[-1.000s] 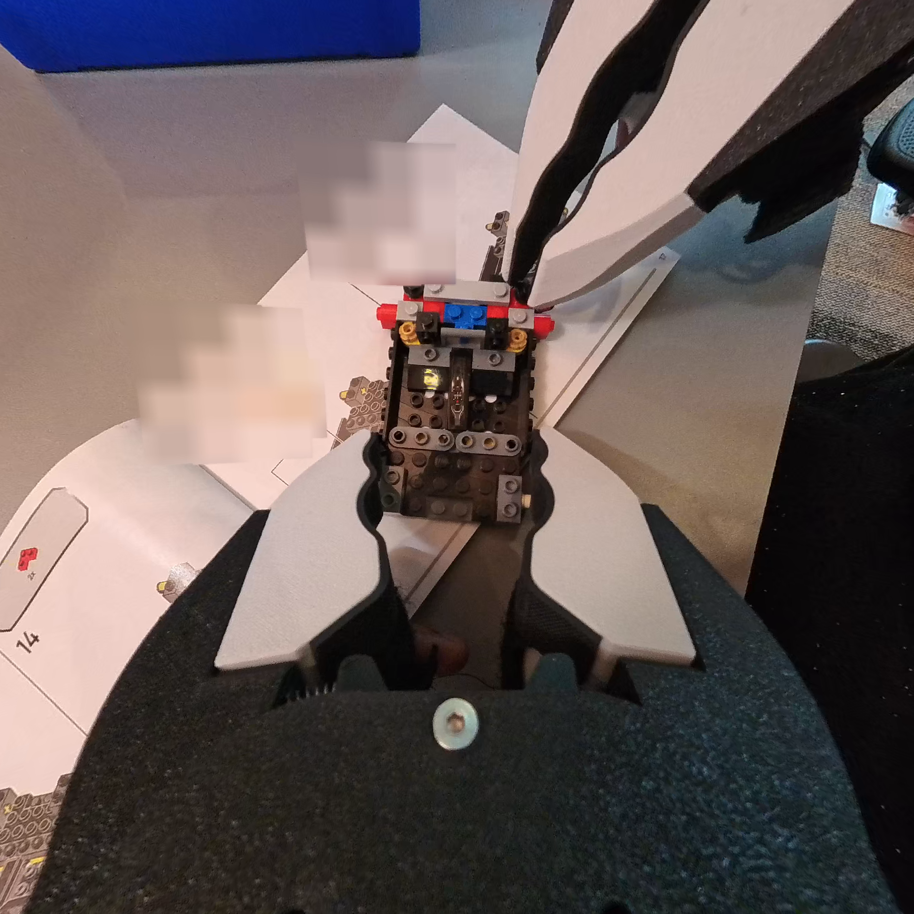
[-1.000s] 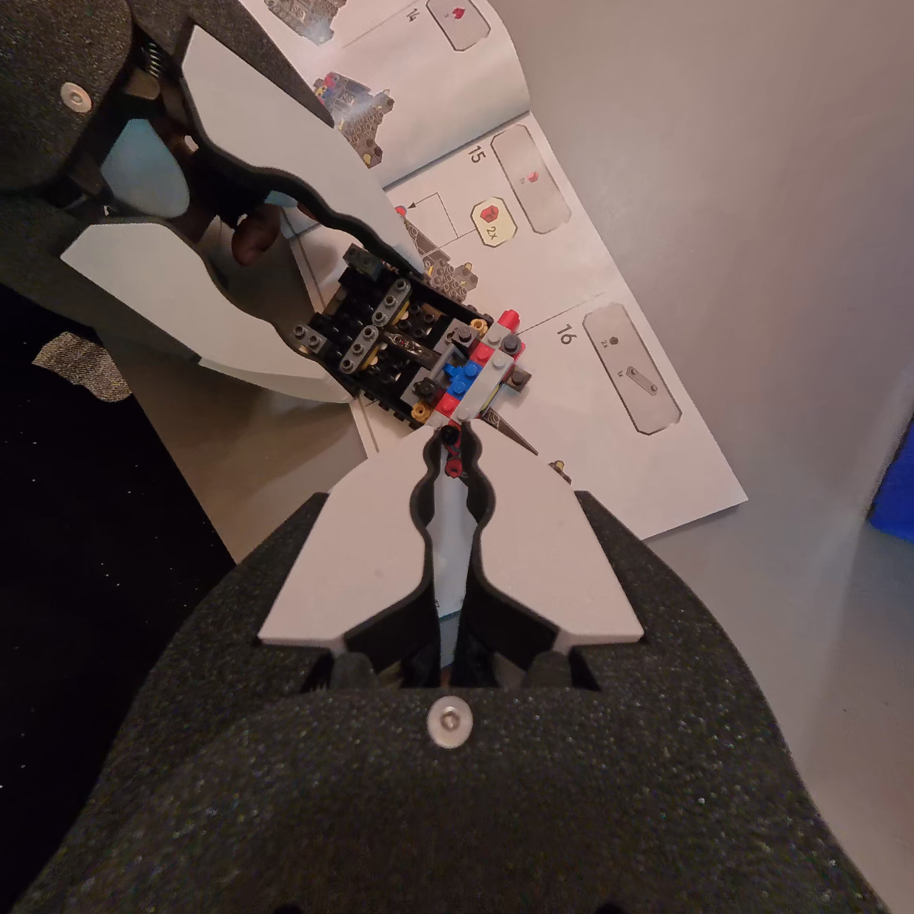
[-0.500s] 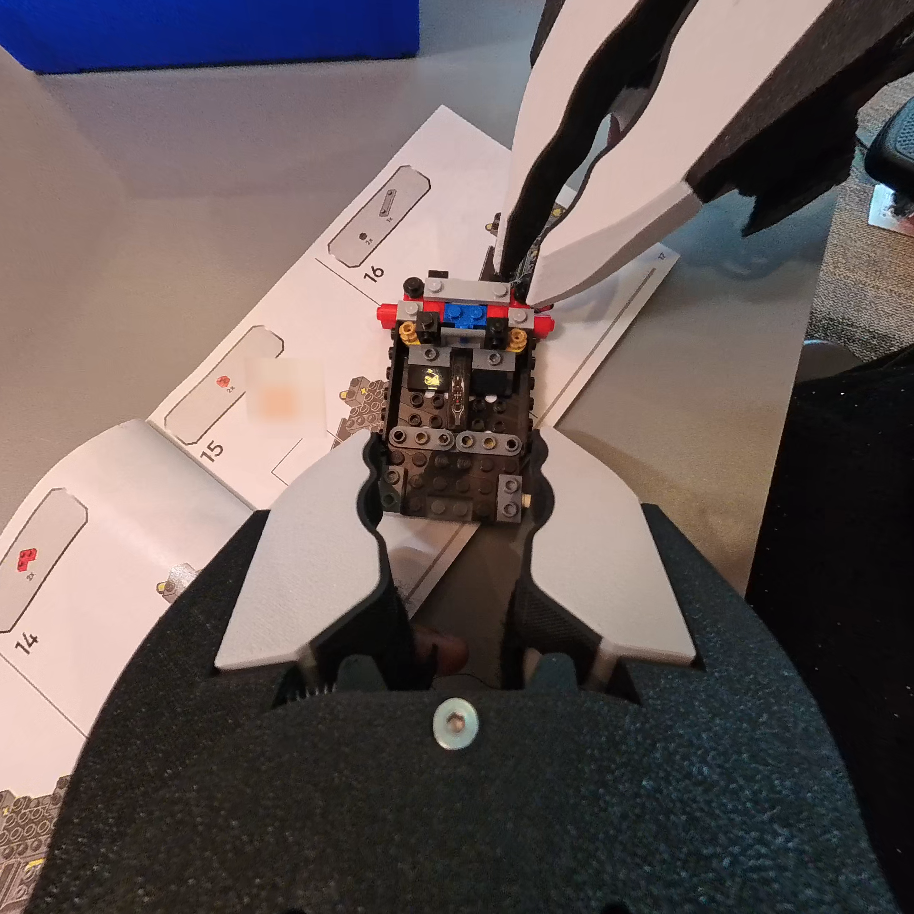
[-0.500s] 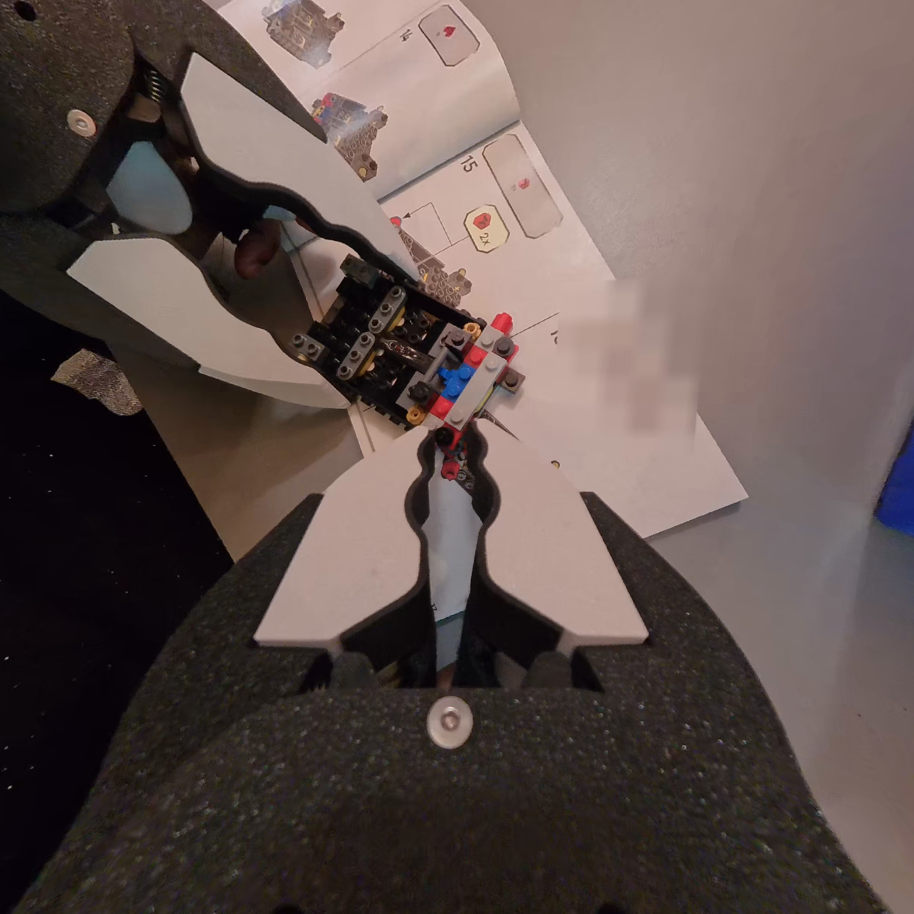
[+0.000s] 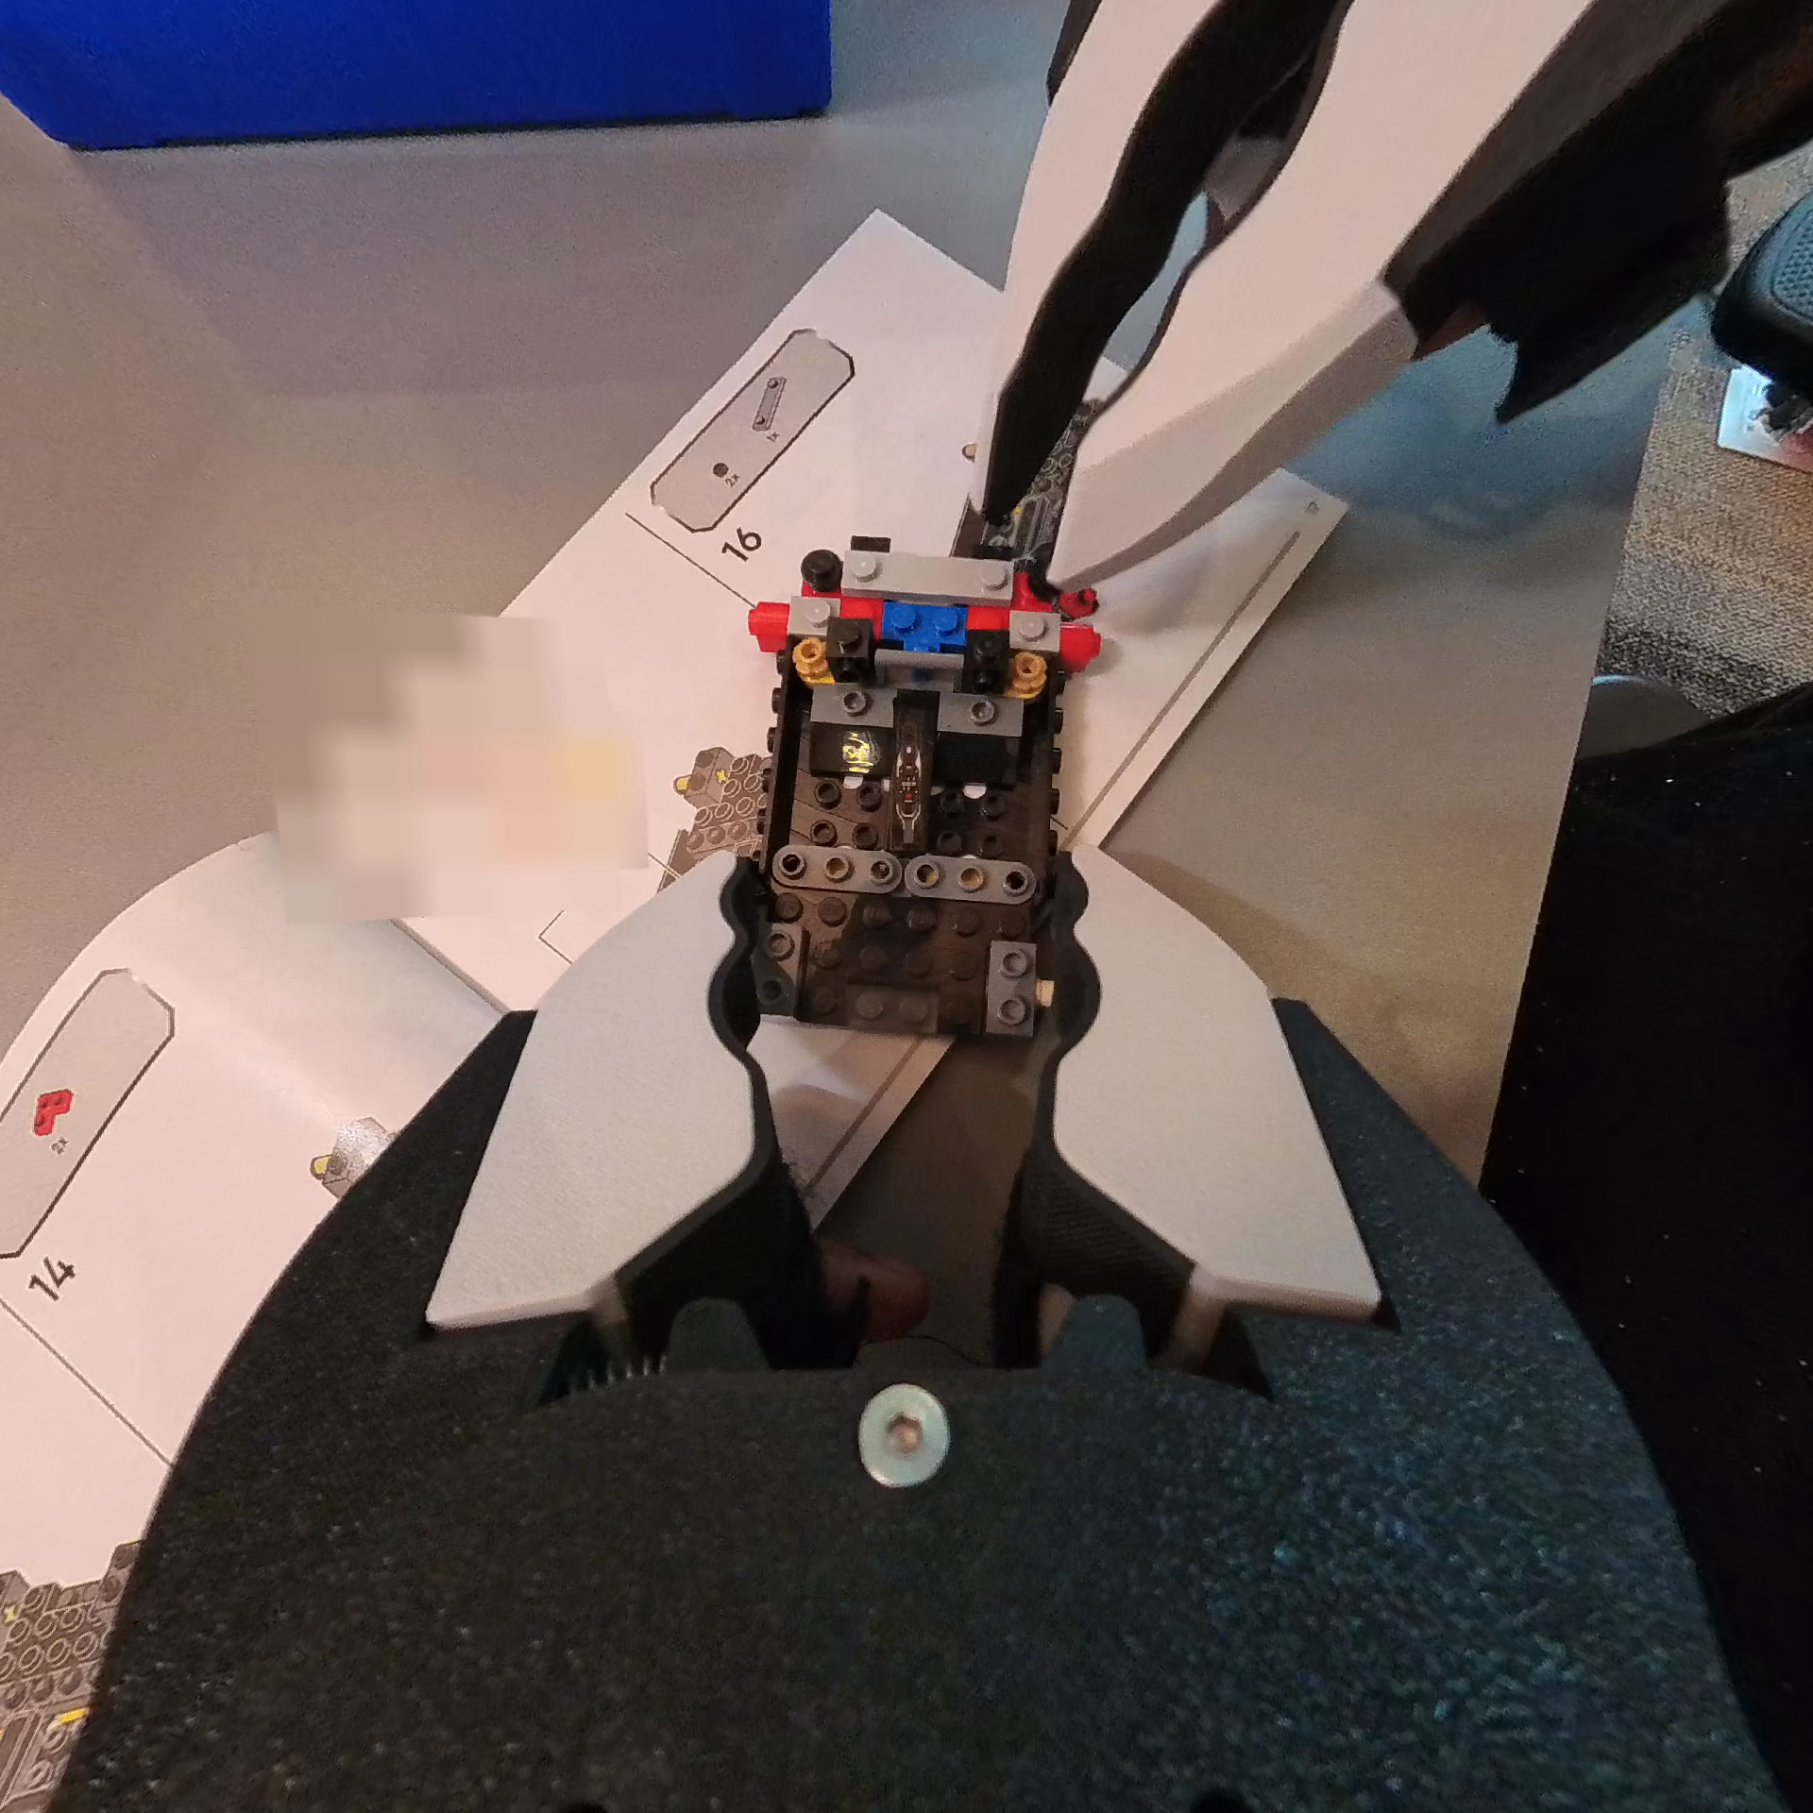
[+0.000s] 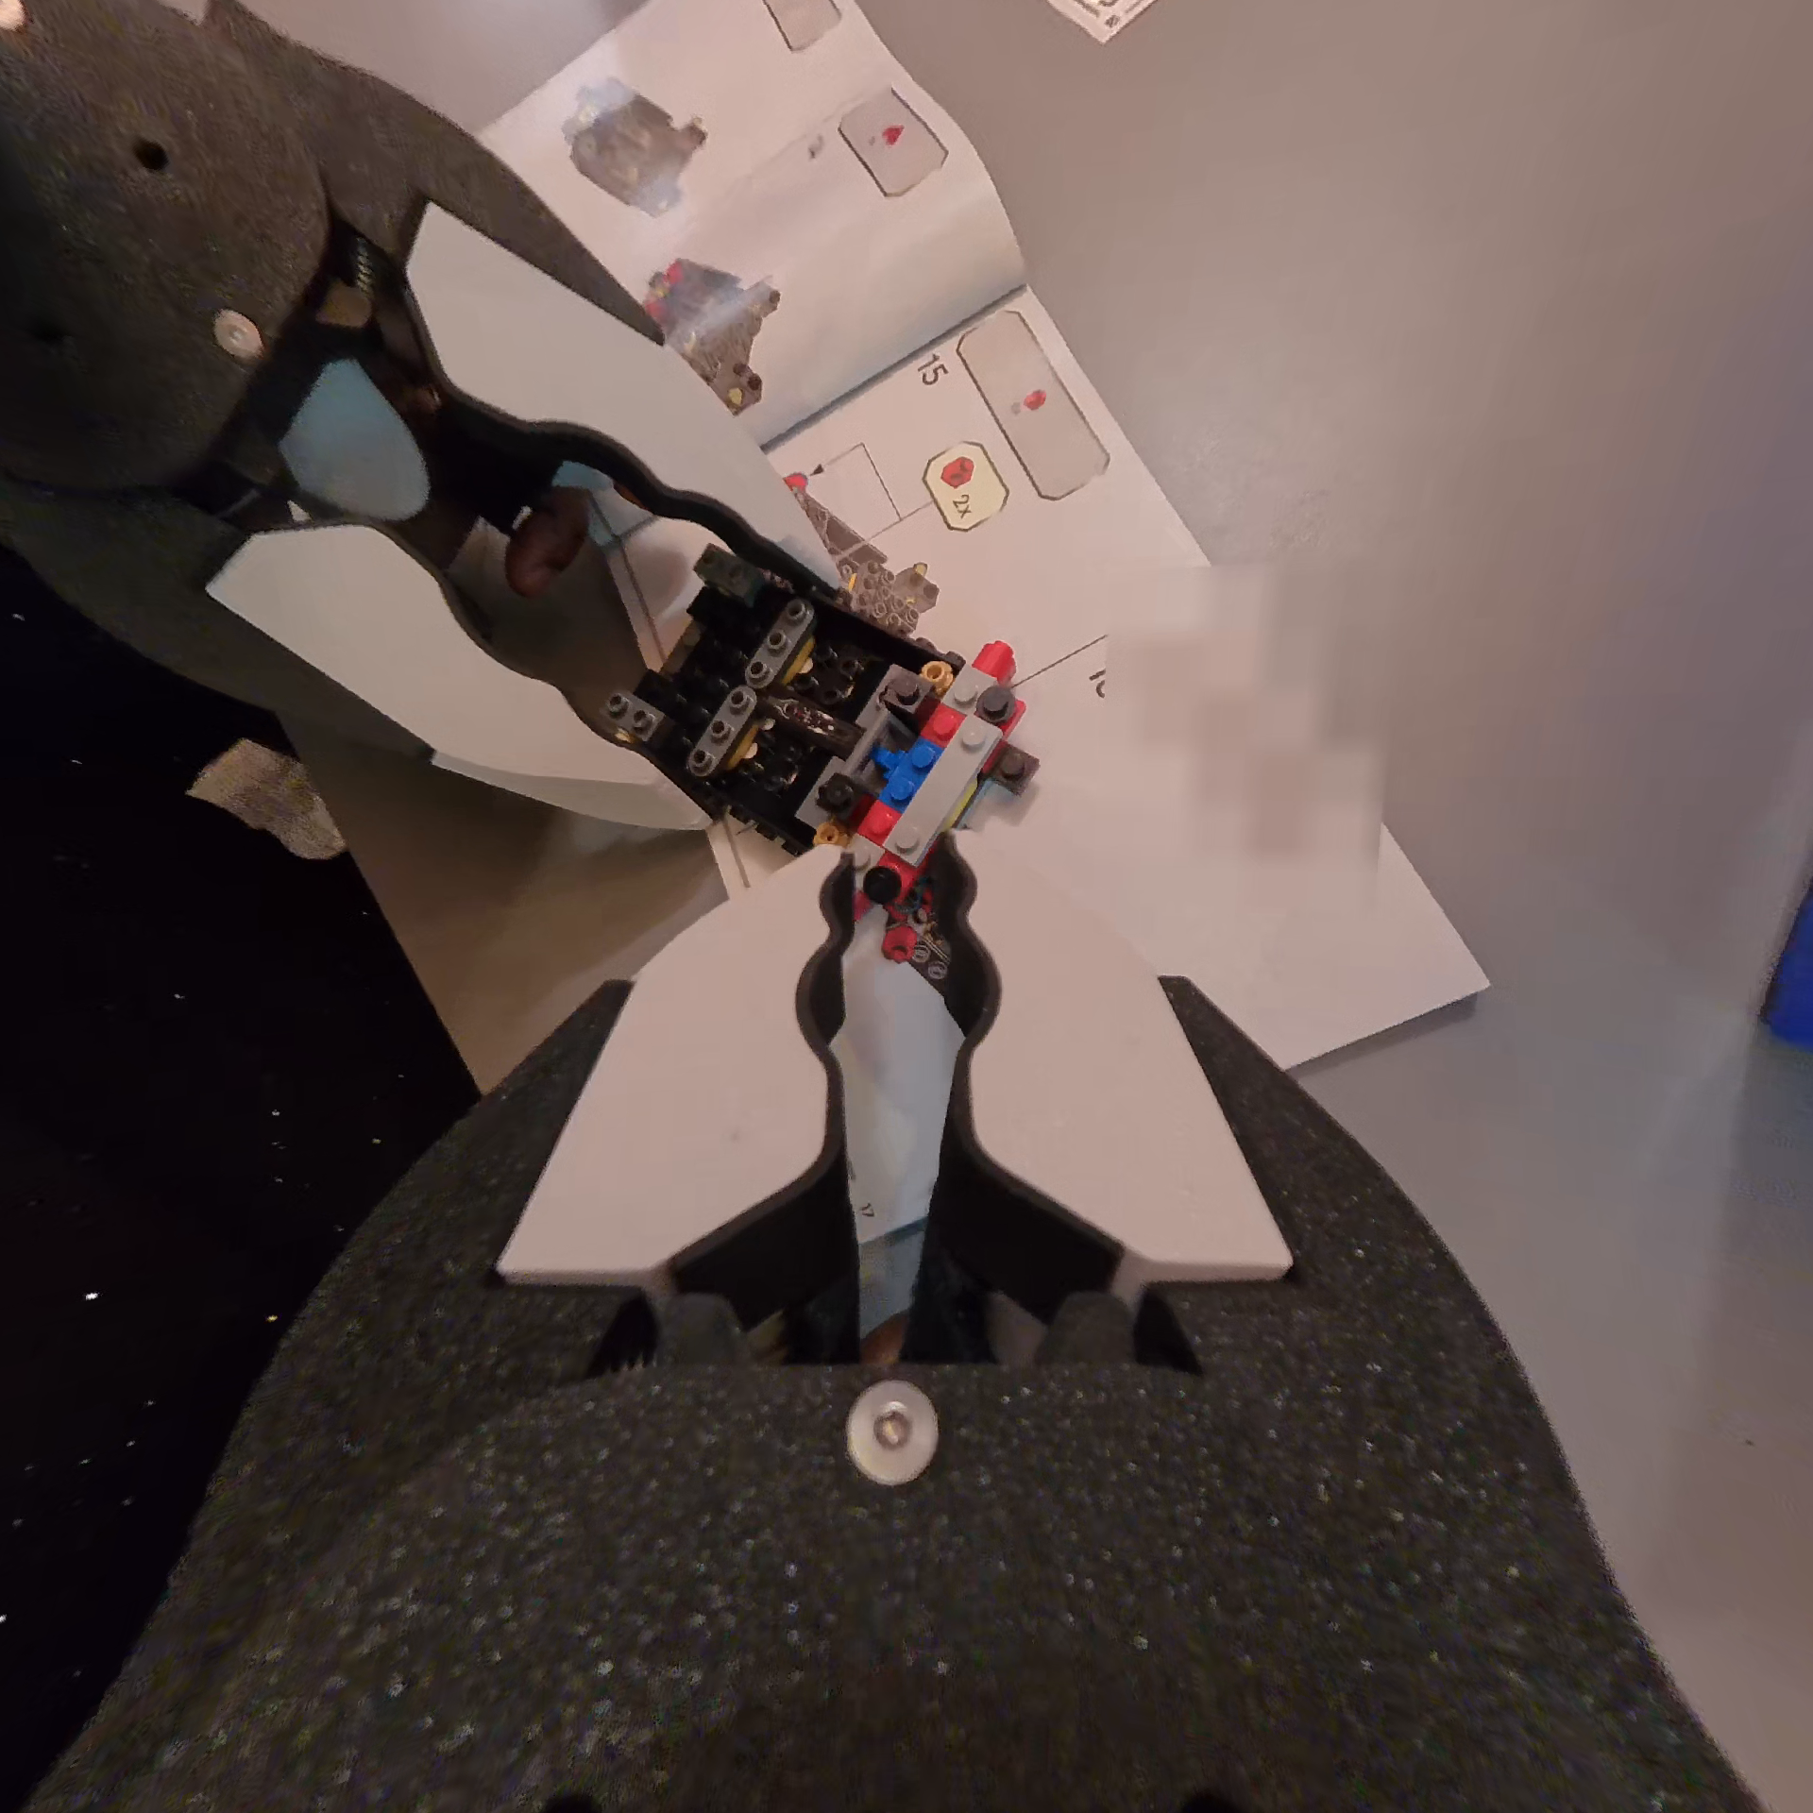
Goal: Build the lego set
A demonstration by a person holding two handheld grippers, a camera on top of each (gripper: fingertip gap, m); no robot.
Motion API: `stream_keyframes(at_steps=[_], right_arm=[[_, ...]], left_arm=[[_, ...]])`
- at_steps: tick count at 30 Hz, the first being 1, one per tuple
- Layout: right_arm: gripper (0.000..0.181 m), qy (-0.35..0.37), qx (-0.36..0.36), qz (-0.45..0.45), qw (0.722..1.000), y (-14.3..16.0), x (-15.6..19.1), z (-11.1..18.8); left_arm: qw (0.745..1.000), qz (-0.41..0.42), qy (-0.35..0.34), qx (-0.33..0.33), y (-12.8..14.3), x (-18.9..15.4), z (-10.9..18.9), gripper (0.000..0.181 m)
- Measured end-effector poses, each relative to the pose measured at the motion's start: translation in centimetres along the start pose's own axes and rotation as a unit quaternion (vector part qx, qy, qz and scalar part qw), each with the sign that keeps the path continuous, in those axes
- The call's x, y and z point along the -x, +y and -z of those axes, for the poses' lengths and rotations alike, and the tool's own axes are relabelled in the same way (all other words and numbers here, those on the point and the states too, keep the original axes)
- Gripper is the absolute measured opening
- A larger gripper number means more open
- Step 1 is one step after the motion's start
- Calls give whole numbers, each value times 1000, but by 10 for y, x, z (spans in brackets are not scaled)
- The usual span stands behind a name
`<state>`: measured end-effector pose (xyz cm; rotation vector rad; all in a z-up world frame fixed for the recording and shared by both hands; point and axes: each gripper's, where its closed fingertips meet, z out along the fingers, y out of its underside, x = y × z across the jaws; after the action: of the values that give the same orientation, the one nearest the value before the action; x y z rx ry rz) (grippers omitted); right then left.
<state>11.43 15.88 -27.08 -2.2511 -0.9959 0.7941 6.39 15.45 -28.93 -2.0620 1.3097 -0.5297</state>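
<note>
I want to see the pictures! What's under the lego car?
The open instruction booklet lies on the table under the lego car, which the left claw holds. The car and claws cover part of the page, so those drawings are hidden.

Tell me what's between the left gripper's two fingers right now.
The black lego model: the left gripper clamps its near end, seen in the left wrist view.
</note>
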Motion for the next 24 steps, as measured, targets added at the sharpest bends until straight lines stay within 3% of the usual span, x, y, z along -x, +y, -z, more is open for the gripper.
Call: stream_keyframes(at_steps=[11, 18, 24], right_arm=[[8, -34, -30, -38, 998, 4, -3, 13], [10, -128, -66, -185, 972, 14, 5, 9], [2, -142, -72, -194, 968, 14, 6, 3]], left_arm=[[1000, 0, 0, 0, 0, 0, 0, 58], [1000, -1, 0, -4, 0, 1, 0, 58], [1000, -1, 0, -4, 0, 1, 0, 57]])
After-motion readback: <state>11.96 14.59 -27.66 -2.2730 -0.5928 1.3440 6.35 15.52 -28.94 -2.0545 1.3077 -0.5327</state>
